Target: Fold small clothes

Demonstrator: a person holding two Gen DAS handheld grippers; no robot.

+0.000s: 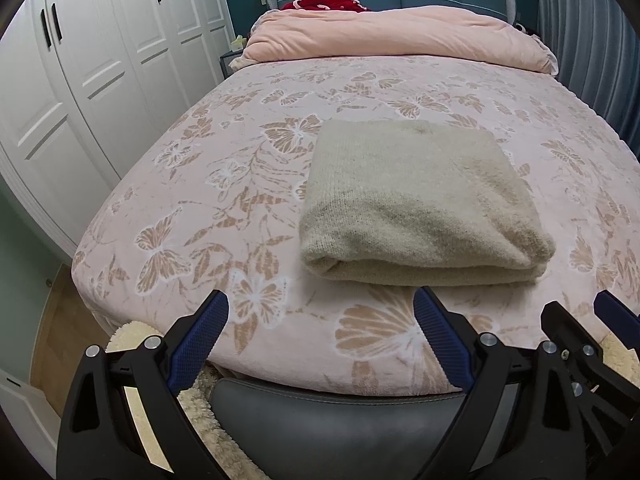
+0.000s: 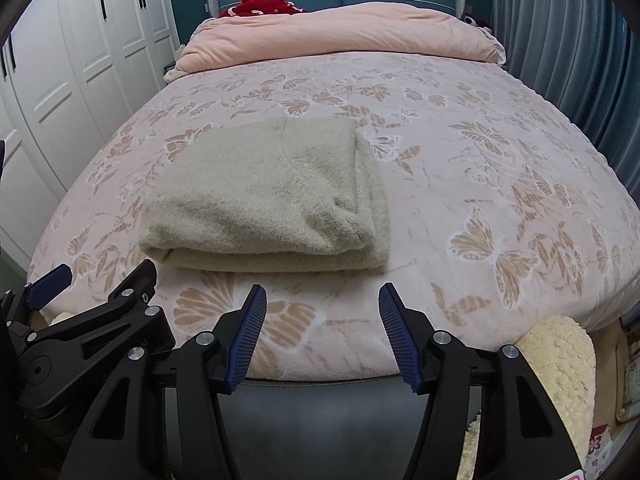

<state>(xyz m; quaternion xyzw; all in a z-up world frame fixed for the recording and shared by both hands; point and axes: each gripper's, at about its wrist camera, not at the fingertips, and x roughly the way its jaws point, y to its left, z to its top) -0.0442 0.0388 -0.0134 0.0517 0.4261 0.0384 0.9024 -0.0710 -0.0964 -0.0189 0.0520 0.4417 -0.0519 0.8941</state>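
While both jaws are held wide apart and empty, one beige knitted garment folded into a thick rectangle point(image 1: 420, 204) point(image 2: 268, 196) is seen at centre frame, lying on the pink butterfly-patterned bedspread point(image 1: 240, 168) point(image 2: 480, 160). Two devices are counted: the left black gripper with blue pads point(image 1: 320, 312) and the right black gripper with blue pads point(image 2: 322, 300). White wardrobe doors point(image 1: 100, 52) fill the upper left.

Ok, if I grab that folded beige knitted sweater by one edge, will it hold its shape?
Probably not. The folded beige knitted sweater looks soft and thick, so its stacked layers would likely sag and unfold. The fuzzy knit should grip the ridged blue pads well. It seems light, and would likely drag on the plush butterfly-print bedspread.
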